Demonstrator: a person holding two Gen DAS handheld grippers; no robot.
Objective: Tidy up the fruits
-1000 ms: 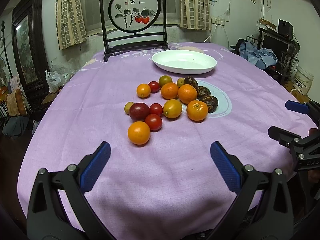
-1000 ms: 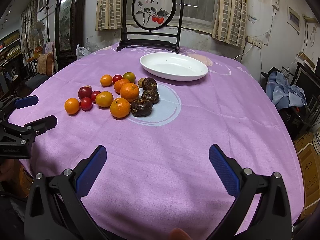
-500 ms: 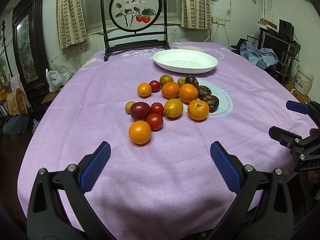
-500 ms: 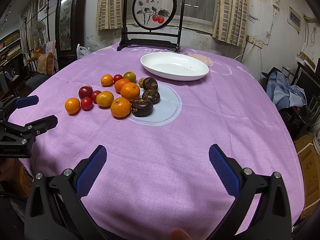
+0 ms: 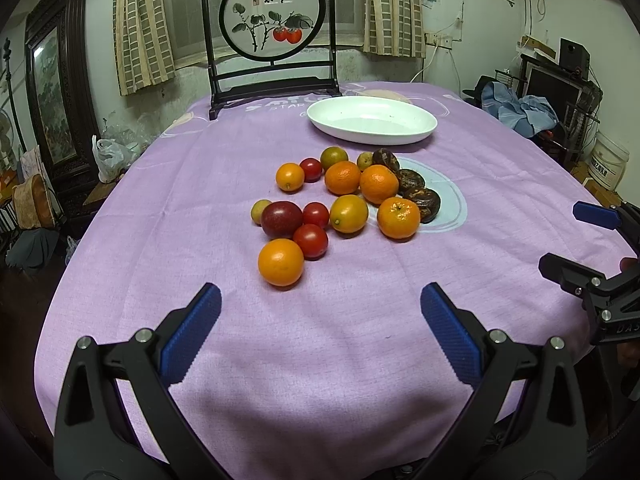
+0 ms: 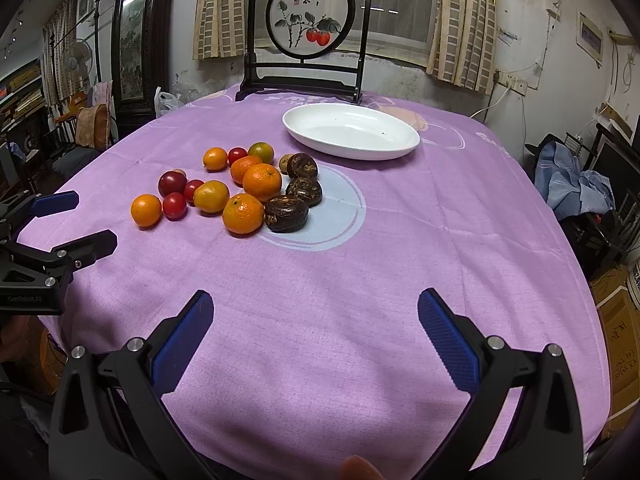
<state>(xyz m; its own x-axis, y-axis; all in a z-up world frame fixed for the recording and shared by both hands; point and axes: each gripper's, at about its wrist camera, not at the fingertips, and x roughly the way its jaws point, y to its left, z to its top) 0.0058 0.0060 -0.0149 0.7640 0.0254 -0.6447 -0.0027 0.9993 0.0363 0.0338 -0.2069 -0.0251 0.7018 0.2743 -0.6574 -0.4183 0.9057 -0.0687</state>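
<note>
I see the white oval dish [image 5: 372, 120] lying long axis crosswise, beyond the fruit cluster [image 5: 340, 200]; my left gripper [image 5: 320, 316] and right gripper [image 6: 316, 314] gape apart, holding nothing.

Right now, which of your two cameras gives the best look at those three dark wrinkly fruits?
The right wrist view: all three dark wrinkly fruits sit unobstructed at the near edge of the pile, on the pale blue circle. In the left wrist view, the dark wrinkly fruits are partly hidden behind the oranges.
</note>
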